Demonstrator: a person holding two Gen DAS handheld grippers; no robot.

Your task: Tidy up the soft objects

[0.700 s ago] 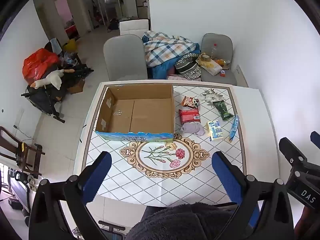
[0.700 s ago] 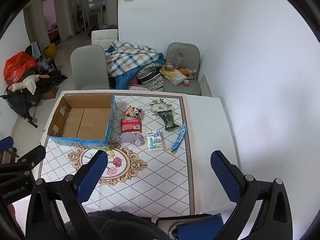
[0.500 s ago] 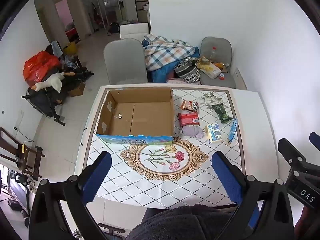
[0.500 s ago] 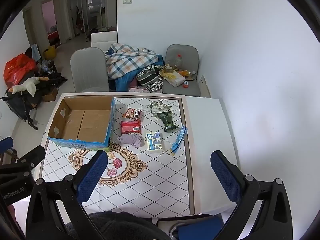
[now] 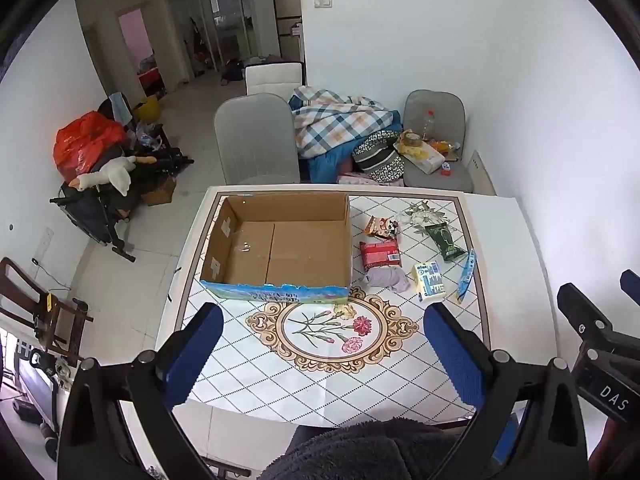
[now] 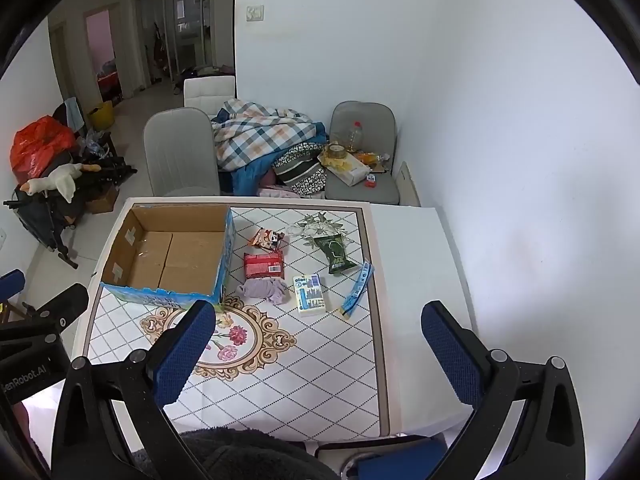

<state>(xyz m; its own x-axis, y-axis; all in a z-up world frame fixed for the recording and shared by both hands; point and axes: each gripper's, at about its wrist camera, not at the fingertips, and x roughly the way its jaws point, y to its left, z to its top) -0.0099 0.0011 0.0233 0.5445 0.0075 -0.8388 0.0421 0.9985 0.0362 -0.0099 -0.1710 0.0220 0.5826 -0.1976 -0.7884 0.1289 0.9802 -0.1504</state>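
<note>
1. A cardboard box (image 5: 280, 248) with plain brown walls, a taped floor and a torn, blue-printed front rim is sitting open on the left part of the counter (image 5: 328, 372), whose cloth is showing a diamond grid and an oval flower medallion.
2. Just right of the box, the soft things are lying in a loose cluster: a crumpled lilac cloth (image 5: 386, 279) touching a flat red packet (image 5: 380, 254), an orange snack bag (image 5: 380, 227) behind them, a glossy dark green pouch (image 5: 444, 238), a small rectangular tissue pack (image 5: 430, 282) and a thin blue strip (image 5: 466, 272) near the cloth's brown border.
3. The left gripper (image 5: 320, 354) and the right gripper (image 6: 316, 350) are both hanging above the near edge with their blue-padded fingers (image 6: 450, 350) spread wide, grasping nothing.
4. The near half of the counter is lying bare between the fingers and the cluster; a plain white strip is running along the right side.
5. The right wrist view is showing the box's printed right wall and the left gripper's black body at its left edge; the left wrist view is showing the right gripper at its right edge and a wooden chair (image 5: 36, 312) on the floor.
</note>
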